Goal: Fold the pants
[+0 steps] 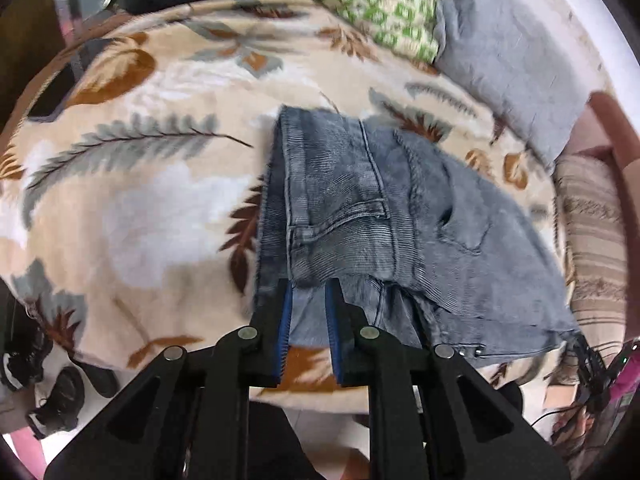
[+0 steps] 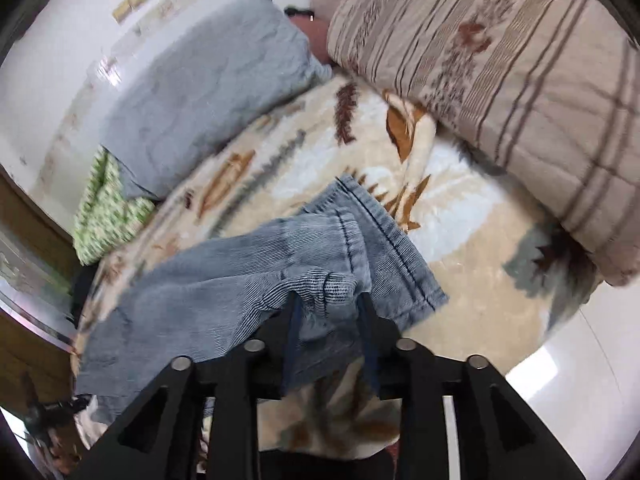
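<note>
Nearest our left lens, the left gripper (image 1: 309,284) points steeply down with its blue-lined fingers (image 1: 285,316) set narrow, and a fold of the pants (image 1: 360,208) runs between them; the denim sits in the slot and looks pinched at the tips. From there the grey-blue jeans spread away across the blanket (image 1: 140,200), a fleecy cream cover printed with brown and grey leaves. We can make out a back pocket and a long stitched seam on the upper layer, and the cloth lies doubled, one layer over another. Beyond the jeans a grey pillow (image 1: 508,64) lies at the far edge beside a green-and-white patterned cloth (image 1: 376,4), and a striped quilt (image 1: 592,232) sits to the right.

Through our right lens, the right gripper (image 2: 329,300) has its jaws standing partly apart, with a bunched ridge of the pants (image 2: 224,272) lying between the tips; whether the pads press on it we cannot tell. A hemmed leg end lies just beyond, flat on the blanket (image 2: 460,224). Farther out sit the grey pillow (image 2: 208,92), the green-and-white patterned cloth (image 2: 104,212) and the striped quilt (image 2: 500,64). Both views are smeared with motion blur.
</note>
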### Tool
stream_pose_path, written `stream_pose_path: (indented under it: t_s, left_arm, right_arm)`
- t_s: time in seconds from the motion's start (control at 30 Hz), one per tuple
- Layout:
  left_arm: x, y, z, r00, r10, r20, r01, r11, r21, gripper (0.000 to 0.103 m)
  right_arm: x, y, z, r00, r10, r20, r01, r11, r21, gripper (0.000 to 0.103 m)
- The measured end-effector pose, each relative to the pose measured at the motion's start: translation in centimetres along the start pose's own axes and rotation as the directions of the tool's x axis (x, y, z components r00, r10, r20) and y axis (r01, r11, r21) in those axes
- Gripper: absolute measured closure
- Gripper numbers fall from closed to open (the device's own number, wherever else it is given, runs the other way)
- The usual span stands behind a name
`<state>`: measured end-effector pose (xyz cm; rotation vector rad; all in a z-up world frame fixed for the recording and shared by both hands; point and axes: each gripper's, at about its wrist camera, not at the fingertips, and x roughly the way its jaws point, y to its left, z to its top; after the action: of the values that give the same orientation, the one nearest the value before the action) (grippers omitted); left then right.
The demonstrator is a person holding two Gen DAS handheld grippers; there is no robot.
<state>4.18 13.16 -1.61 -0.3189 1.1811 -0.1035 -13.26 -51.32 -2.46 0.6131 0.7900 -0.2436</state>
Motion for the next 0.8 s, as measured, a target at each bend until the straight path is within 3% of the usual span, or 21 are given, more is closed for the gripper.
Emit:
stream_pose_path:
  t_s: [0.03,0.1,0.13,0.17,0.27,0.33,0.43,0.5,0.63,0.8]
  left_arm:
    - [-0.8,0.3,-0.2,1.0,-0.025,0.01,0.025,1.0,-0.012,0.083]
    - [-1.9,0.1,-0.2,0.996,-0.086,0.032,0.087,0.996,-0.029,0.061]
    - [-2.1,-0.2,-0.1,0.994,-0.104,0.04,0.105,0.994,-0.032,0.042]
    - [-1.9,-0.8,0.1,0.991,-0.127,0.045,0.128,0.991,-0.031,0.032]
    - [-0.3,-2.1,0.6,0.986,-0.167,-0.002,0.167,0.986,-0.027,0.032]
    - [1.3,-2.8,0.7,0.98,-0.191,-0.061,0.189,0.981,-0.036,0.032]
    - [2.5,-3.0,0.7,0.967,-0.236,-0.096,0.23,0.971,-0.065,0.032]
    - [3.1,-2.8,1.1,0.965,-0.243,-0.098,0.235,0.969,-0.081,0.032]
    - [4.5,-2.8,1.6,0.961,-0.25,-0.12,0.239,0.966,-0.096,0.032]
    - [7.1,-2.8,2.4,0.961,-0.227,-0.159,0.212,0.971,-0.108,0.032]
  right_arm:
    - [-0.9,0.6,-0.2,1.0,0.011,0.013,-0.011,1.0,-0.012,0.06]
    - [-1.9,2.6,-0.5,0.998,0.055,0.022,-0.054,0.998,-0.045,0.05]
    - [-1.8,3.5,-0.6,0.997,0.082,0.015,-0.081,0.995,-0.054,0.048]
    - [-1.3,4.6,-0.8,0.992,0.122,-0.01,-0.123,0.991,-0.059,0.046]
    - [1.7,8.1,-2.1,0.963,0.236,-0.126,-0.243,0.969,-0.039,0.045]
    - [4.5,10.3,-3.6,0.92,0.316,-0.233,-0.32,0.947,0.022,0.045]
    - [7.4,12.1,-5.5,0.856,0.405,-0.321,-0.387,0.914,0.123,0.045]
    - [8.8,13.1,-6.2,0.831,0.433,-0.35,-0.404,0.901,0.157,0.045]
    - [11.2,14.7,-7.2,0.807,0.436,-0.398,-0.391,0.9,0.191,0.045]
    - [13.3,15.3,-7.6,0.807,0.453,-0.378,-0.384,0.89,0.248,0.045]
